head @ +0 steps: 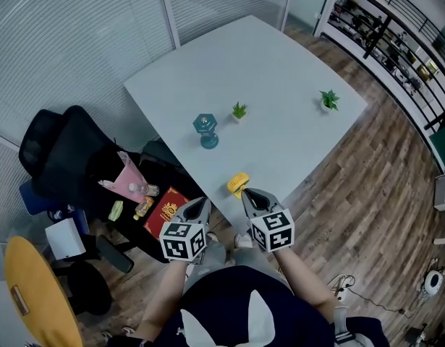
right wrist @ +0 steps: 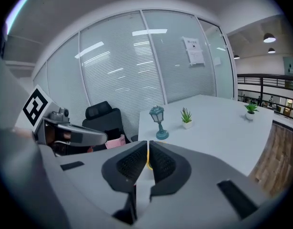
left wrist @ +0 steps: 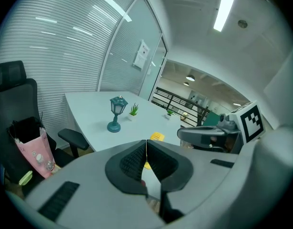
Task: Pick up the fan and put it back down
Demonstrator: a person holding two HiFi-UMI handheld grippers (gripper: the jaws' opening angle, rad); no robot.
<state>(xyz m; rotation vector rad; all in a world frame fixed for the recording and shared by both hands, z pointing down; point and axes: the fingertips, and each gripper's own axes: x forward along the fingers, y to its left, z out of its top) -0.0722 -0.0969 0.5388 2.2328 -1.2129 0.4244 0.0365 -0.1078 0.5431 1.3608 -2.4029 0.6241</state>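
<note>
While the ribbed black pads of left gripper [head: 204,203] and right gripper [head: 247,194] meet on nothing, the small yellow fan [head: 238,184] lies at the smooth pale table's [head: 280,100] edge, just beyond the right gripper's tips.

White table [head: 280,71] carries teal lantern [head: 205,130], two potted plants [head: 239,111] [head: 328,100], yellow fan [head: 238,183]

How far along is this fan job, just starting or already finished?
Nothing is in hand: the left tool and the right tool are both shut and empty, just short of the table's near edge. The yellow fan lies on the table by that edge, with nothing touching it. This moment alone doesn't show whether it is yet to be lifted or already set back down.
</note>
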